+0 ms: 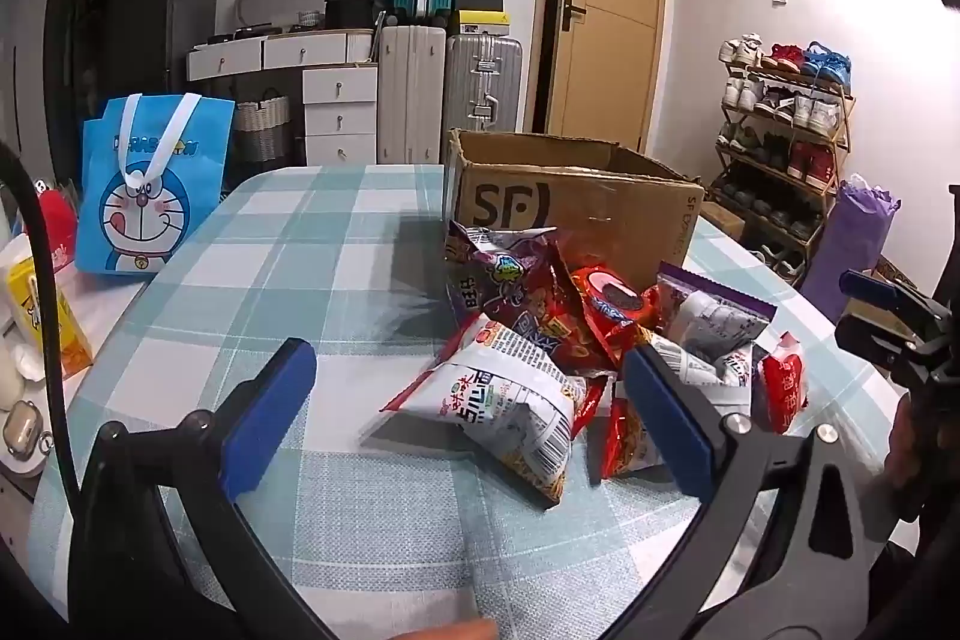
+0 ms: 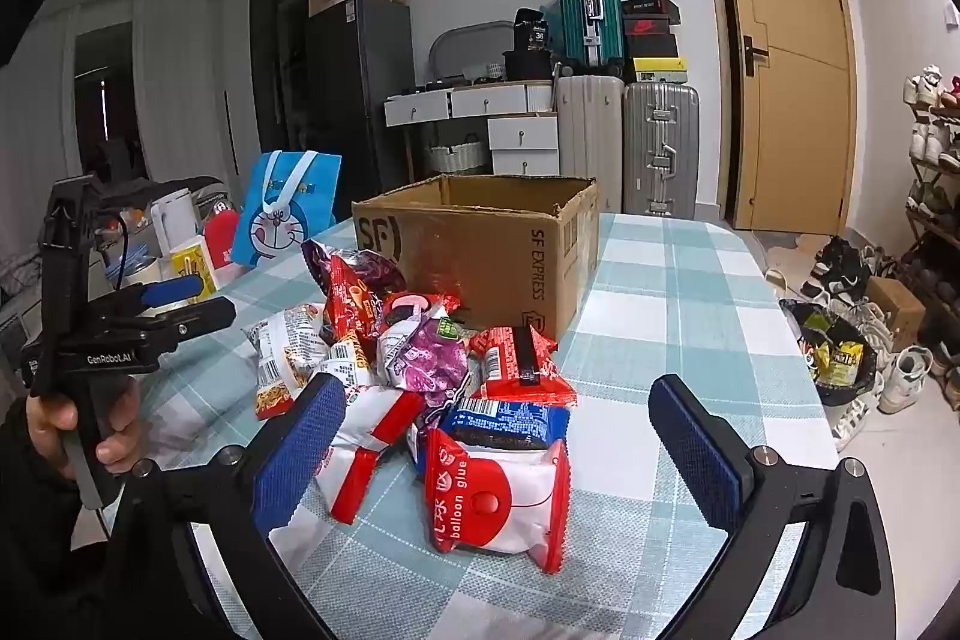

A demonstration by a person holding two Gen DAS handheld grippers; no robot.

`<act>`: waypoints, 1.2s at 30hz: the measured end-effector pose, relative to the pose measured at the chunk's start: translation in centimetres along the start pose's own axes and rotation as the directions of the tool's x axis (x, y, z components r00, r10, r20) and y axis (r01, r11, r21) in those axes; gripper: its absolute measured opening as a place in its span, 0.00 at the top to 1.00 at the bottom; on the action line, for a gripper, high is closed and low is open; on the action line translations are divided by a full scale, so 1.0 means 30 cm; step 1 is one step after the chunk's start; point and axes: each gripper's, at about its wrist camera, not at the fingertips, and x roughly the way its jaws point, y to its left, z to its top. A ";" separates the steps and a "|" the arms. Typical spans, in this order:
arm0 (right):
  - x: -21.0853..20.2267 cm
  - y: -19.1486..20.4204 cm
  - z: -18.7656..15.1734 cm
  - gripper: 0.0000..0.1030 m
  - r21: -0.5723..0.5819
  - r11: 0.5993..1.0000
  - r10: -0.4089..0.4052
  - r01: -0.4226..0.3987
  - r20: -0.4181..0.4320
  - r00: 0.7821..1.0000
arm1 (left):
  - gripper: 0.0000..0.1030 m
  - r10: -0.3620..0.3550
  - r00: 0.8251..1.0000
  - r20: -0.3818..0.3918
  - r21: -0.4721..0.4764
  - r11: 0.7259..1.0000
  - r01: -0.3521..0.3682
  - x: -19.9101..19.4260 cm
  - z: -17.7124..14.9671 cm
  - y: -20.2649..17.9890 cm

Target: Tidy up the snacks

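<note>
A pile of snack packets (image 1: 576,334) lies on the checked table in front of an open SF cardboard box (image 1: 570,202). My left gripper (image 1: 474,406) is open and empty, its jaws standing either side of a white noodle-snack packet (image 1: 510,400). In the right wrist view the pile (image 2: 420,358) sits before the box (image 2: 480,244). My right gripper (image 2: 498,436) is open and empty, with a red-and-white "balloon glue" packet (image 2: 498,496) between its jaws and a blue-labelled packet (image 2: 504,421) just behind it. The left gripper (image 2: 180,301) shows at the left, hand-held.
A blue Doraemon bag (image 1: 150,184) stands at the table's left edge, beside a yellow carton (image 1: 42,316) and an earbud case (image 1: 24,427). Checked tablecloth (image 2: 690,292) stretches right of the box. Suitcases (image 2: 660,148), drawers, a door and a shoe rack (image 1: 780,130) stand behind.
</note>
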 end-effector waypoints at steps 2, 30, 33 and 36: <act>-0.009 0.011 0.000 0.00 -0.005 1.000 0.000 0.000 0.000 1.000 | 0.01 -0.008 0.999 0.034 -0.022 1.000 0.009 -0.013 -0.006 0.009; 0.000 0.016 -0.002 0.00 -0.029 1.000 -0.010 0.010 -0.010 1.000 | 0.01 -0.012 0.999 0.033 -0.034 0.999 0.013 -0.019 -0.013 0.018; 0.001 0.014 -0.001 0.00 -0.028 1.000 -0.010 0.010 -0.010 1.000 | 0.01 -0.011 0.999 0.033 -0.033 0.999 0.012 -0.018 -0.013 0.016; 0.001 0.016 -0.001 0.00 -0.026 1.000 -0.011 0.010 -0.011 1.000 | 0.01 -0.013 0.999 0.034 -0.034 0.999 0.015 -0.019 -0.013 0.019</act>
